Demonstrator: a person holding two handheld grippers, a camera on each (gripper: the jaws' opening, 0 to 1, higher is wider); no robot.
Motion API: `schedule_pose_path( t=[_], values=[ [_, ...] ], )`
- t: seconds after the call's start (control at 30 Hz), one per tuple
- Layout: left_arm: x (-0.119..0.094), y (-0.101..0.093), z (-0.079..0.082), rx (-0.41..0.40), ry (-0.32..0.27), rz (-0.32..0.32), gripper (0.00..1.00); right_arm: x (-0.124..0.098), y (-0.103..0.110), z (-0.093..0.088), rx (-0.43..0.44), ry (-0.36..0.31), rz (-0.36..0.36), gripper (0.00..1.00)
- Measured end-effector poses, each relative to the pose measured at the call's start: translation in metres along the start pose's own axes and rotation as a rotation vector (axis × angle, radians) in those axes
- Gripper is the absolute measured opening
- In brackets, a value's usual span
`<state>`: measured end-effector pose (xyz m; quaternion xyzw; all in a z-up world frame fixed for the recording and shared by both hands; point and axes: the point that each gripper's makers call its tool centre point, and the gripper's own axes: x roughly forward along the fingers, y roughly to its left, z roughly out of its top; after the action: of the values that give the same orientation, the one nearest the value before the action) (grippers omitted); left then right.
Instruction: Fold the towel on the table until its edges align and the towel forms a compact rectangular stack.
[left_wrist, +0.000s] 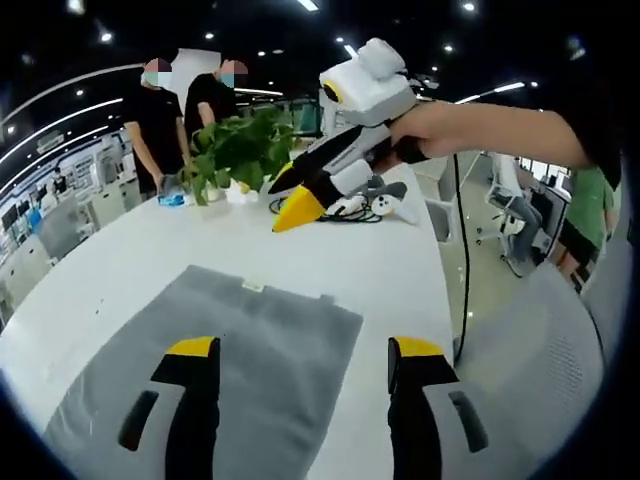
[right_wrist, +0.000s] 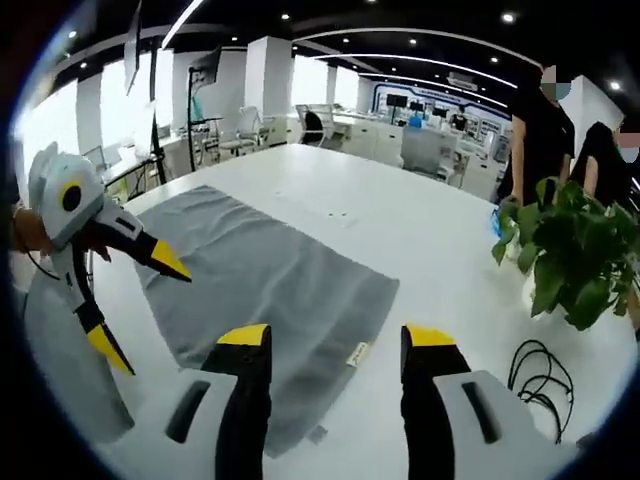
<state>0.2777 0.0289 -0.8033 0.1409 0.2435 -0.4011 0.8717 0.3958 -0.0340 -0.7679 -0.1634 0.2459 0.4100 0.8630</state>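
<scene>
- A grey towel (right_wrist: 265, 275) lies flat and unfolded on the white tabletop (right_wrist: 420, 235).
- It looks soft, light and limp; its corners are probably the best hold.
- Left gripper (left_wrist: 303, 365) and right gripper (right_wrist: 336, 350) hover above it, jaws apart, holding nothing.

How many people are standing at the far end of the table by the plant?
2. One person in dark clothes stands beside another person, both just behind the potted plant at the table's far end. Others could be hidden further back.
</scene>
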Motion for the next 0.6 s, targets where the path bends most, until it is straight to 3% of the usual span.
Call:
schedule_pose_path(
  t=[0.13, 0.3, 0.4, 0.5, 0.6],
  values=[
    [0.009, -0.010, 0.003, 0.023, 0.014, -0.027, 0.70, 0.003, -0.014, 0.019, -0.058, -0.025, 0.009, 0.49],
    [0.023, -0.024, 0.009, 0.042, 0.020, -0.064, 0.70, 0.006, -0.036, 0.043, -0.046, -0.067, 0.024, 0.49],
    [0.030, -0.035, 0.013, 0.039, 0.011, -0.107, 0.69, 0.008, -0.040, 0.060, 0.000, -0.102, 0.073, 0.47],
    [0.038, -0.043, 0.017, 0.035, -0.005, -0.136, 0.66, 0.012, -0.048, 0.067, -0.001, -0.116, 0.074, 0.45],
    [0.049, -0.047, 0.018, 0.044, -0.001, -0.142, 0.59, 0.023, -0.053, 0.066, -0.025, -0.087, 0.080, 0.45]
  ],
)
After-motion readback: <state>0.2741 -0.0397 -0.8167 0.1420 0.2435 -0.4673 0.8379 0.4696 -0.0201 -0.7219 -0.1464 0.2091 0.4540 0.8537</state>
